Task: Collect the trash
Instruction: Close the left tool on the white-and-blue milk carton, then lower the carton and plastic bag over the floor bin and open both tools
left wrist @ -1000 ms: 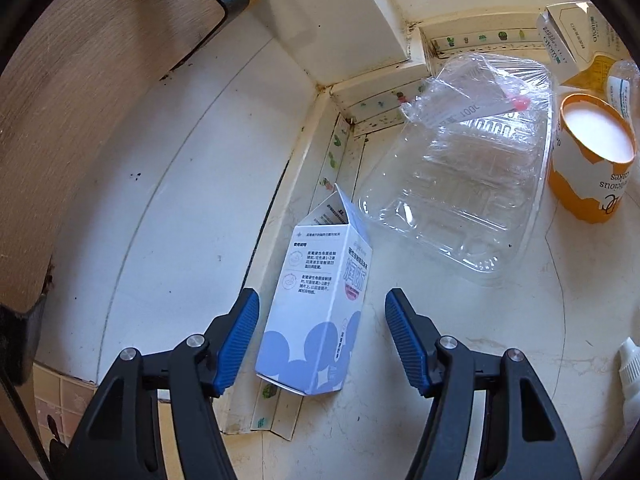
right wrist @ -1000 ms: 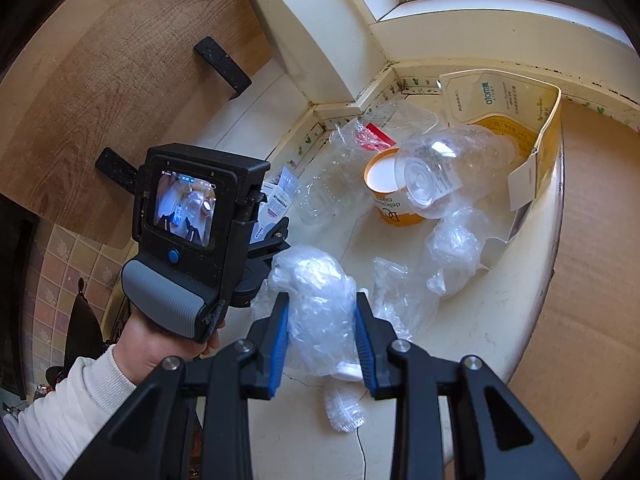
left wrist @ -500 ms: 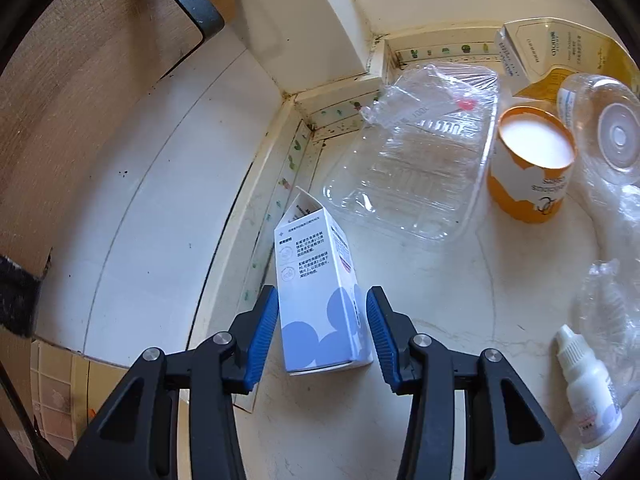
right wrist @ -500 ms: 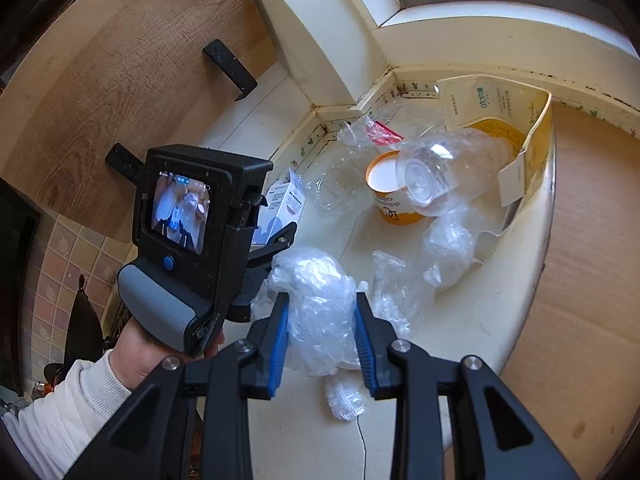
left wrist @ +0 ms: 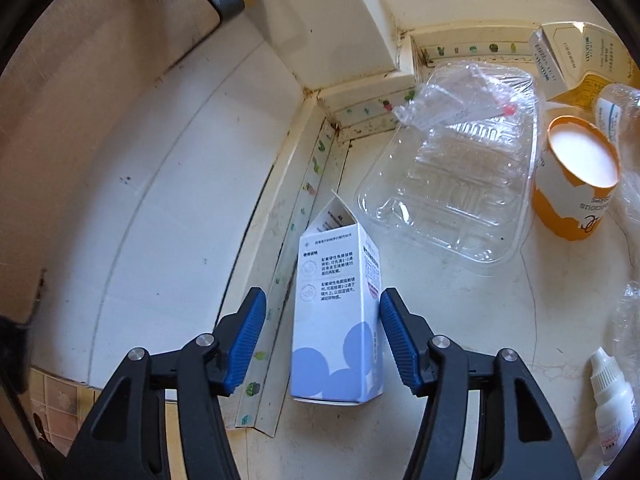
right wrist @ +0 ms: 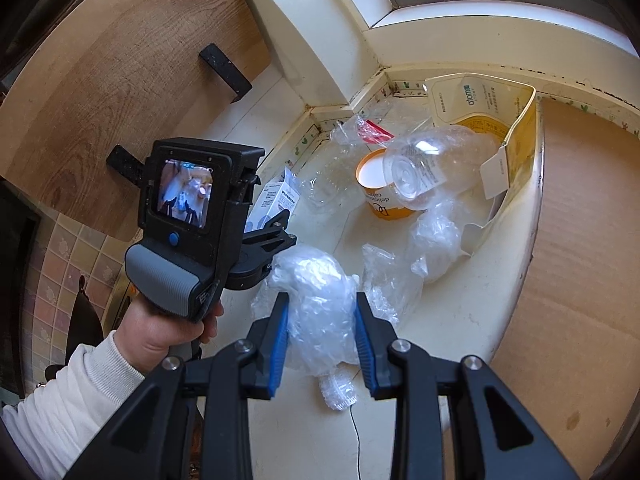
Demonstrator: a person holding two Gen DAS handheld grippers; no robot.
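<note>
A small white carton with blue circles (left wrist: 336, 320) rests on the cream counter by the wall strip, its open flap end pointing away from me. My left gripper (left wrist: 322, 336) straddles it and its jaws are opening. The right pad (left wrist: 394, 332) sits at the carton's edge, while the left pad (left wrist: 248, 332) stands clear of it. My right gripper (right wrist: 322, 336) is shut on a crumpled clear plastic bag (right wrist: 320, 304), held just above the counter. In the right wrist view the carton (right wrist: 276, 198) shows behind the left hand-held unit.
Beyond the carton lie a clear plastic tray (left wrist: 448, 184), an orange paper cup (left wrist: 576, 184) and a yellow-white box (left wrist: 568, 56). A dropper bottle (left wrist: 612, 396) is at the right. More plastic wrap (right wrist: 436, 240) and a clear bottle (right wrist: 432, 164) lie nearby. A cardboard sheet (right wrist: 580, 280) borders the counter.
The left jaws narrowed around the carton, then widened again; the carton turned from tilted to straight between them. The right gripper and its bag have stayed put.
</note>
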